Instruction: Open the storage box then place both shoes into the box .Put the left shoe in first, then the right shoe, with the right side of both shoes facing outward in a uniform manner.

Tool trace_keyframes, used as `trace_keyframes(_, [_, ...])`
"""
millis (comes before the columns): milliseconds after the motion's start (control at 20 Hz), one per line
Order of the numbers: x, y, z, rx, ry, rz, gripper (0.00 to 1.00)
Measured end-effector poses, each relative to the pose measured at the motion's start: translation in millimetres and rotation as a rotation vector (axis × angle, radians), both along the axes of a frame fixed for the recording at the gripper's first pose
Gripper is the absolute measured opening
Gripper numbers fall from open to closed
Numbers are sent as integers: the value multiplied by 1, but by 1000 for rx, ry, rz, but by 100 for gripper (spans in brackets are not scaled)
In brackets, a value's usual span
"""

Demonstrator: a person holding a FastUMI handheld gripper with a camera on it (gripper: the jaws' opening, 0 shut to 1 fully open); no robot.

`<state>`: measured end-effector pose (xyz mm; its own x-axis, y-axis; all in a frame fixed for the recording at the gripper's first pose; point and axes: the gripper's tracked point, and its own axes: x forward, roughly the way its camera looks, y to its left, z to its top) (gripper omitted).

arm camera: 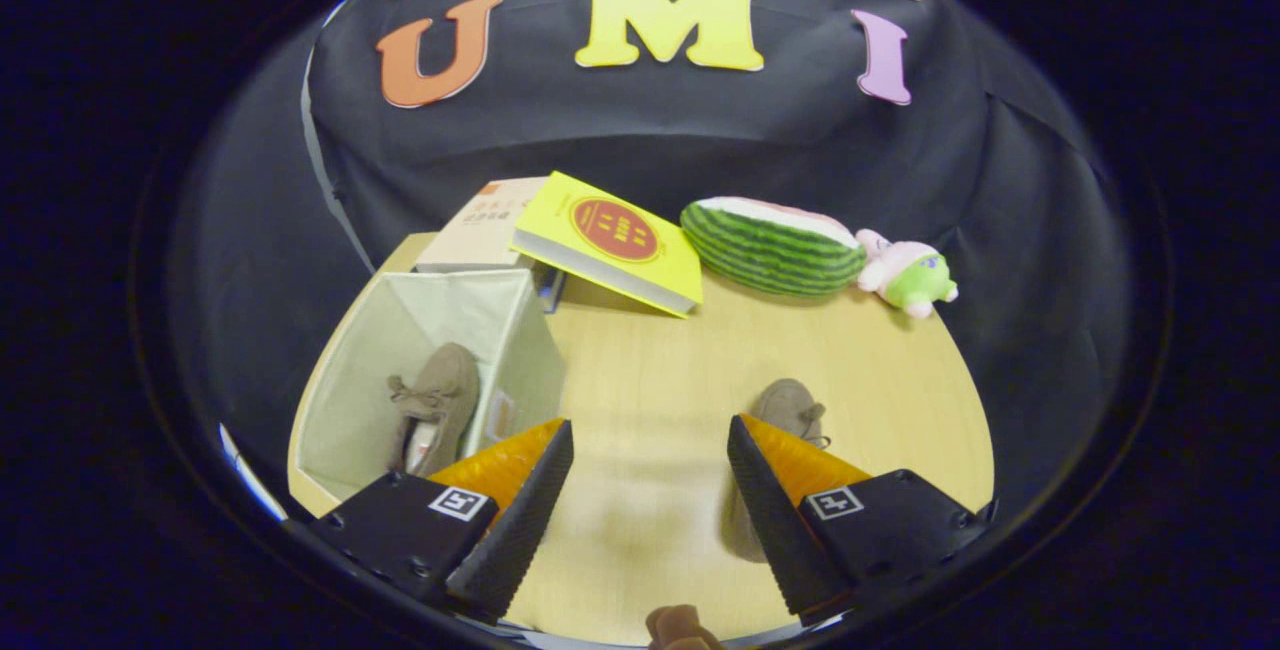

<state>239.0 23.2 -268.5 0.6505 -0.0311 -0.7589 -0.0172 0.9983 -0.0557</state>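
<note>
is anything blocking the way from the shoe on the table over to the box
Nothing visible does. The second shoe lies behind the open gripper's finger; bare table separates it from the open box, which holds one shoe.

Desk point(640, 370) pale wood grain, smooth, slight sheen. Box point(520, 350) matt woven cloth. Both shoes point(440, 400) point(790, 405) soft suede-like. Yellow book point(610, 240) glossy paper cover. Watermelon toy point(770, 245) plush.

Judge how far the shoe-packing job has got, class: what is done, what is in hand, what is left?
Done: the box is open with one shoe inside. In hand: nothing; the gripper is open above the table. Left: the second shoe, lying on the table partly behind one finger, must go in.
</note>
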Motion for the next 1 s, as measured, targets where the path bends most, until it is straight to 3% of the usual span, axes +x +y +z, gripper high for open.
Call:
trace_keyframes(450, [-6, -95, -72, -62, 137, -118, 100])
trace_keyframes(650, [-12, -130, -91, -126, 188, -141, 100])
trace_keyframes(1000, [-26, -143, -102, -144, 246, -126, 98])
